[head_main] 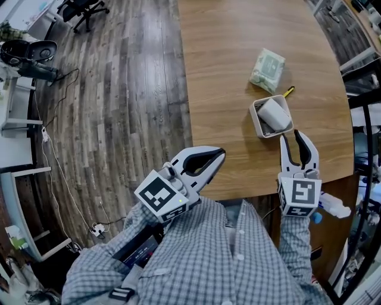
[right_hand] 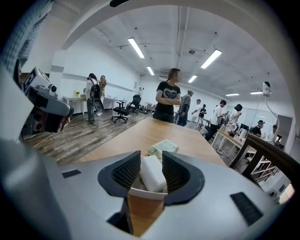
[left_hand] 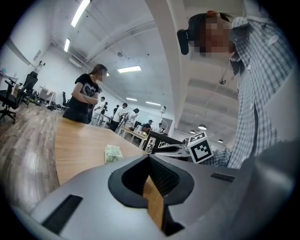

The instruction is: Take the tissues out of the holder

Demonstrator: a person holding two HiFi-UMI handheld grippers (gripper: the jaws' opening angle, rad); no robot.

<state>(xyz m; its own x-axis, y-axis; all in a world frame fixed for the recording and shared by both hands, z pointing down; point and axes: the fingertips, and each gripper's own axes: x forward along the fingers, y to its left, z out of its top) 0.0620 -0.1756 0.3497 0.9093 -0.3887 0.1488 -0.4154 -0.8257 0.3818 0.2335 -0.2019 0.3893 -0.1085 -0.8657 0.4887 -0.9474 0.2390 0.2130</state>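
A white holder (head_main: 257,121) stands on the wooden table (head_main: 238,47) near its front right, with a white tissue pack (head_main: 274,113) leaning inside it. A green tissue pack (head_main: 267,70) lies flat just beyond it. My right gripper (head_main: 290,137) hovers right behind the holder, open, with nothing between its pads. In the right gripper view the holder (right_hand: 145,191) and its white pack (right_hand: 152,173) show just ahead of the right gripper (right_hand: 150,161), and the green pack (right_hand: 163,147) lies beyond. My left gripper (head_main: 220,153) is shut and empty at the table's front edge.
A yellow pen (head_main: 288,92) lies beside the holder. Left of the table are a wood floor, cables (head_main: 53,161) and an office chair (head_main: 83,9). Several people (right_hand: 168,101) stand at the table's far end. A white bottle (head_main: 333,205) sits below my right hand.
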